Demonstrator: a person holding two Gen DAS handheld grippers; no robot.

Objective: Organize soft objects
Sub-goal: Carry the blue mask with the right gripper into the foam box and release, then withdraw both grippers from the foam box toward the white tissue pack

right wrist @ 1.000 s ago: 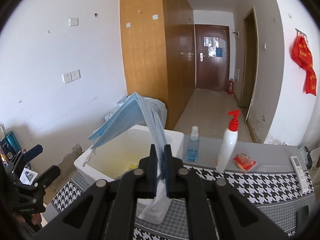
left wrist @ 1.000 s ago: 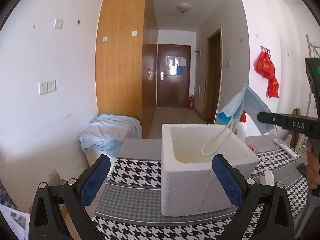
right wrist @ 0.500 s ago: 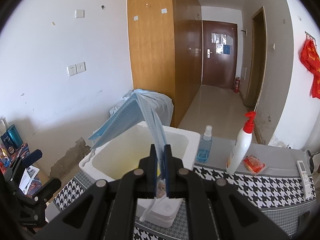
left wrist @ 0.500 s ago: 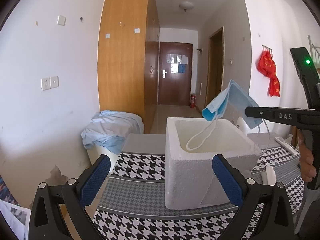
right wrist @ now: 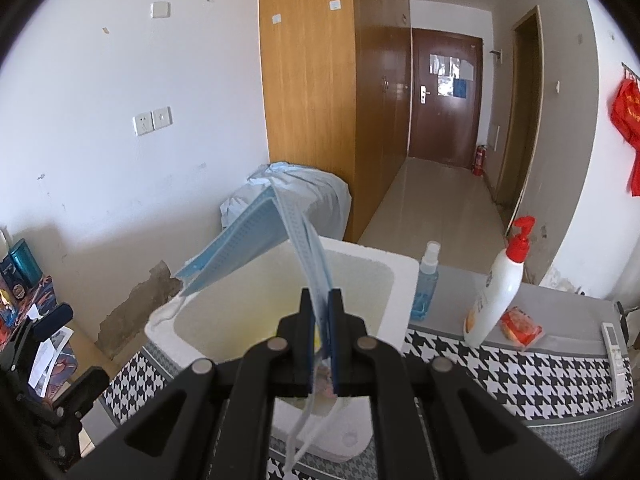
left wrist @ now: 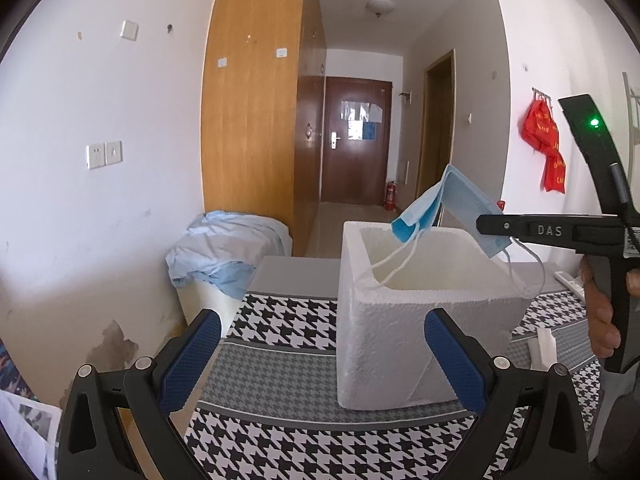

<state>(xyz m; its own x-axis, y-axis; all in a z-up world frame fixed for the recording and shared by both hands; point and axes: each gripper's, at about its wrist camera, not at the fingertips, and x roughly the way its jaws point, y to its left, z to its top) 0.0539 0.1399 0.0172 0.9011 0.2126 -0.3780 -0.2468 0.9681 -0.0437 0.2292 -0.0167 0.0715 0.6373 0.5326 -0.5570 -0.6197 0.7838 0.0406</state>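
Note:
A blue face mask (left wrist: 452, 208) hangs folded above a white foam box (left wrist: 400, 340) on the houndstooth cloth. My right gripper (right wrist: 321, 296) is shut on the mask's (right wrist: 248, 240) edge, holding it over the box's open top (right wrist: 396, 272). The white ear loops dangle, one inside the box and one over its right rim. In the left wrist view the right gripper (left wrist: 486, 224) reaches in from the right, held by a person's hand (left wrist: 600, 312). My left gripper (left wrist: 322, 320) stands open and empty in front of the box, a little left of it.
Behind the box on the right stand a blue spray bottle (right wrist: 426, 280) and a white pump bottle with a red top (right wrist: 500, 284), with a red packet (right wrist: 520, 328) and a remote (right wrist: 614, 356) nearby. A tissue pack (right wrist: 340, 440) lies below my right gripper. A cloth-covered heap (left wrist: 224, 256) sits left of the table.
My right gripper has carried the mask leftward and slightly down until it is over the box's opening, and one ear loop now hangs inside. The left gripper has stayed in place.

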